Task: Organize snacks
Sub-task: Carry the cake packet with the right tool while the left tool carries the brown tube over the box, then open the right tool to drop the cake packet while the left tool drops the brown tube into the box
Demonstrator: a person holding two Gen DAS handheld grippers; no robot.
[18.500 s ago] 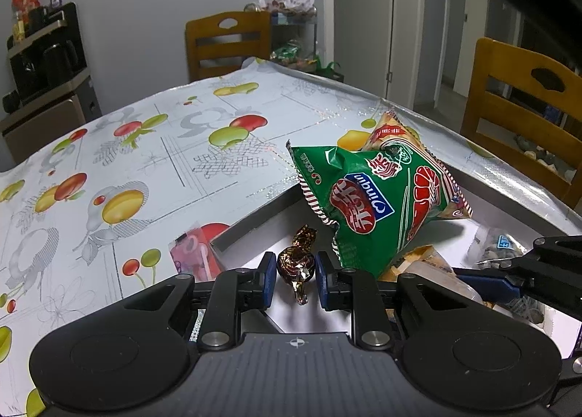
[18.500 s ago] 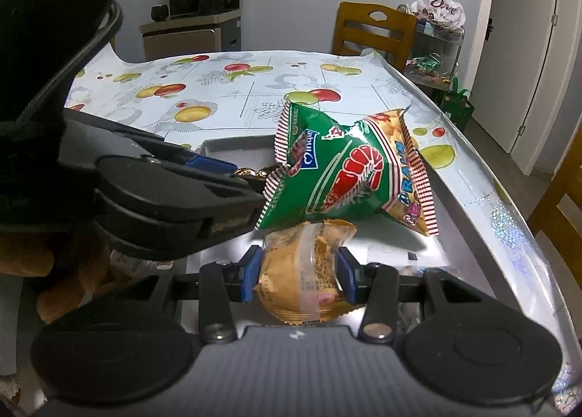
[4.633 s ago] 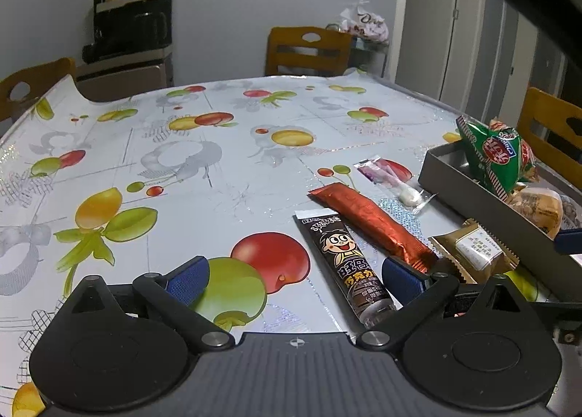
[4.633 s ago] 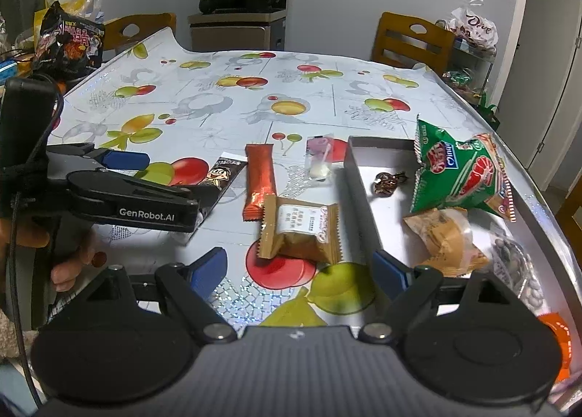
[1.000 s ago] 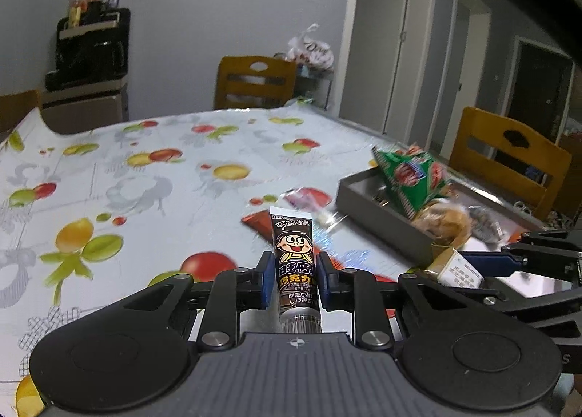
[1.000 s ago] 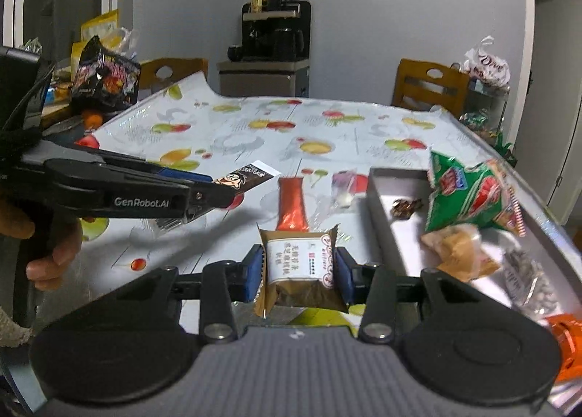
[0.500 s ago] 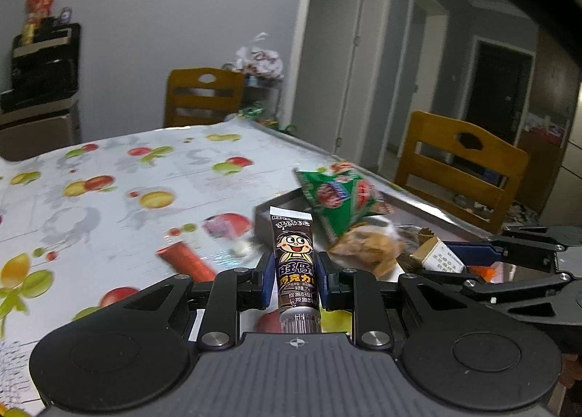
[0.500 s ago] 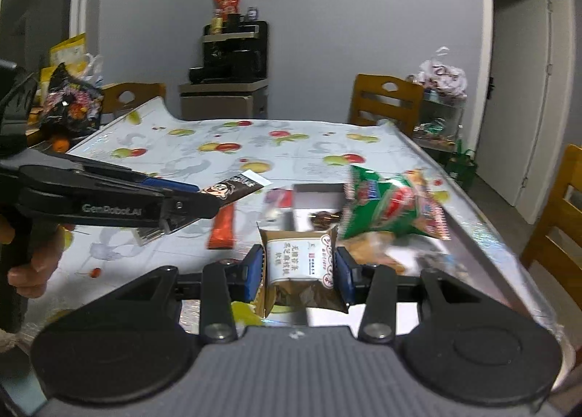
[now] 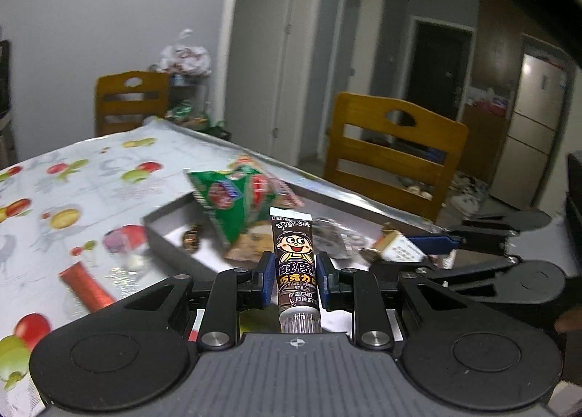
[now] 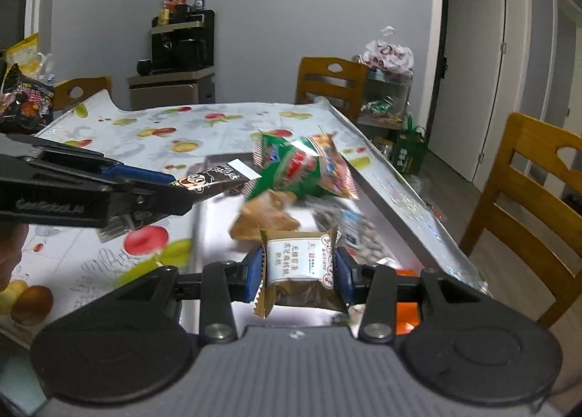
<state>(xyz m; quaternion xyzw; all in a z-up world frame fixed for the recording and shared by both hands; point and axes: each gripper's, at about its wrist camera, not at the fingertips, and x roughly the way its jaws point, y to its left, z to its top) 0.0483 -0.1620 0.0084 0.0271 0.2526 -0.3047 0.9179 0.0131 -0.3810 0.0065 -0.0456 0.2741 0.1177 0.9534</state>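
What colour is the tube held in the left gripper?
Dark brown tube with a cartoon face and a clear cap; clearest in the left wrist view.

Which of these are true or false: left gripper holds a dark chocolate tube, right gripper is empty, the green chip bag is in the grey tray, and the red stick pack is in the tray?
1. The left gripper holds the dark brown chocolate tube. True.
2. The right gripper is empty. False: it clamps a brown wrapped cake with a white label.
3. The green crinkly chip bag sits in the grey rectangular tray. True.
4. The red stick pack lies in the tray. False: it lies on the fruit-print tablecloth, outside the tray.
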